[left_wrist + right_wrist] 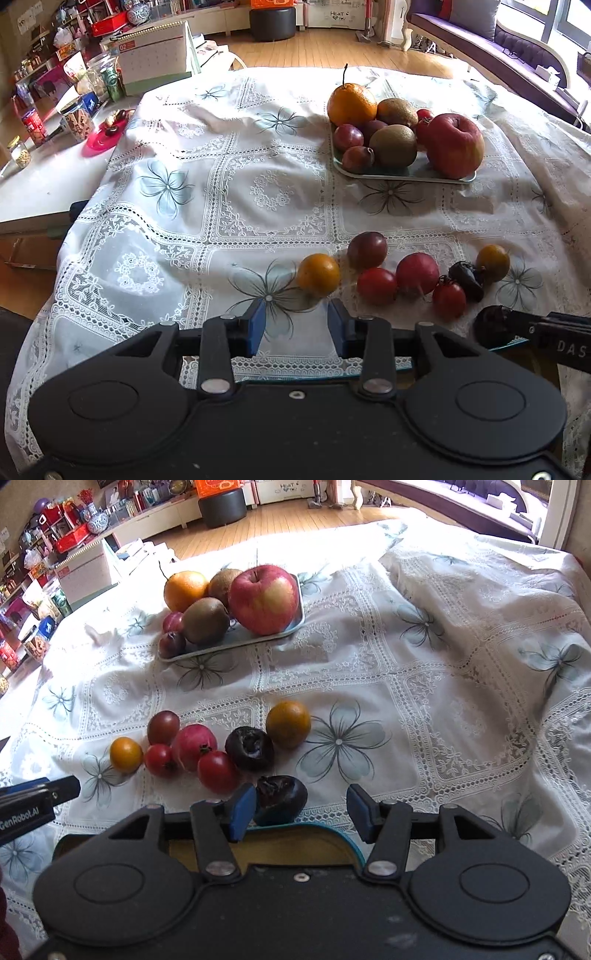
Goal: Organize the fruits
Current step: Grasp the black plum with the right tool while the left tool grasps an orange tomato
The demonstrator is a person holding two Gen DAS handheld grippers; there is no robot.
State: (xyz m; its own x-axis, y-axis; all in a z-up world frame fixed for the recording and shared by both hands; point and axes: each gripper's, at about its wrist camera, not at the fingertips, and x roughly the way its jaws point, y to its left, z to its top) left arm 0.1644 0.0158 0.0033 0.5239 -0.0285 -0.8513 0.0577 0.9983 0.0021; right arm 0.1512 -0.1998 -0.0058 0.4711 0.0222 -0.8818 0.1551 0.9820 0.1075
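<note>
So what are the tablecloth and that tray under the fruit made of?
The tablecloth looks like thin white fabric with lace openwork and printed flowers; it wrinkles softly. The tray seems to be smooth pale green plastic, or perhaps enamelled metal: its thin raised rim has a slight sheen.

Lace tablecloth (pixel 240 192) — fruit tray (pixel 406 176), loose fruits (pixel 417 273)

lower part of the dark wrinkled fruit (pixel 282 799) is hidden behind the right gripper (pixel 301 814) body. fruits at the tray (pixel 406 176) back are partly covered by the apple (pixel 455 144). shelf items are too small to be identified.
</note>
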